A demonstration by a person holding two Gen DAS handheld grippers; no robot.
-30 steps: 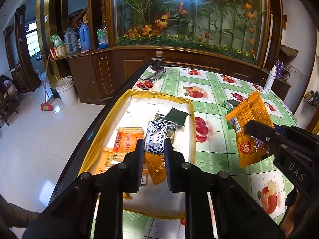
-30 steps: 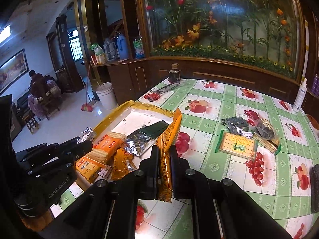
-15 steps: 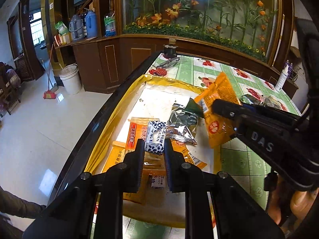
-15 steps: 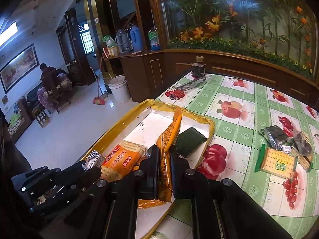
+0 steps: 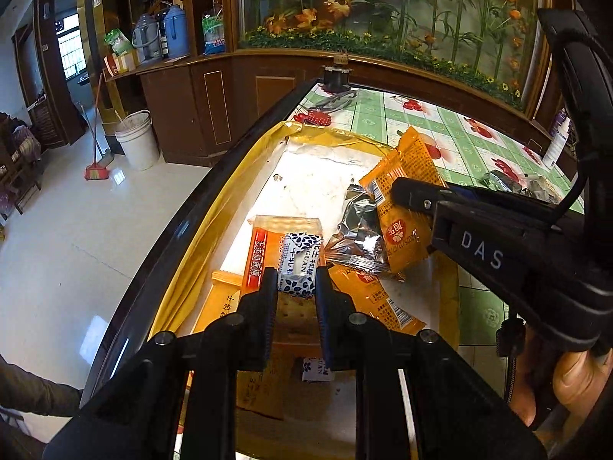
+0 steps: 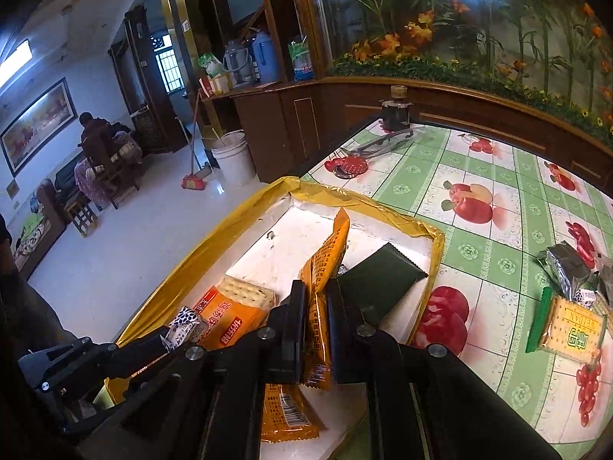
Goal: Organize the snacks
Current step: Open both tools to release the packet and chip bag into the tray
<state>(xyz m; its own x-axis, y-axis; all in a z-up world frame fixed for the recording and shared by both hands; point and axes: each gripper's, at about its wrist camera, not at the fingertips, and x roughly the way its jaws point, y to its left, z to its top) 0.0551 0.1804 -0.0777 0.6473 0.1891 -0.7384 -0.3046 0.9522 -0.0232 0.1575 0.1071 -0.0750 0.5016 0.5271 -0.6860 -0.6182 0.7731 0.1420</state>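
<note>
Left gripper [image 5: 297, 281] clamped on small blue-white candy pack [image 5: 299, 265], pinched across its width; light, soft wrapper, should hold. Right gripper [image 6: 315, 308] clamped edge-on on orange sachet [image 6: 323, 268]; thin, floppy, slick film, so a grip near its middle limits sag. Both hang over the gold-rimmed tray [image 6: 387, 211], landmark here. In the tray: cracker pack [image 5: 270, 247], silver foil pouch [image 5: 358, 237], dark green packet [image 6: 379, 280], more orange sachets crowding the drop spots. Beyond the tray's right rim: green cracker pack [image 6: 571, 329] on the tablecloth [image 6: 498, 199].
</note>
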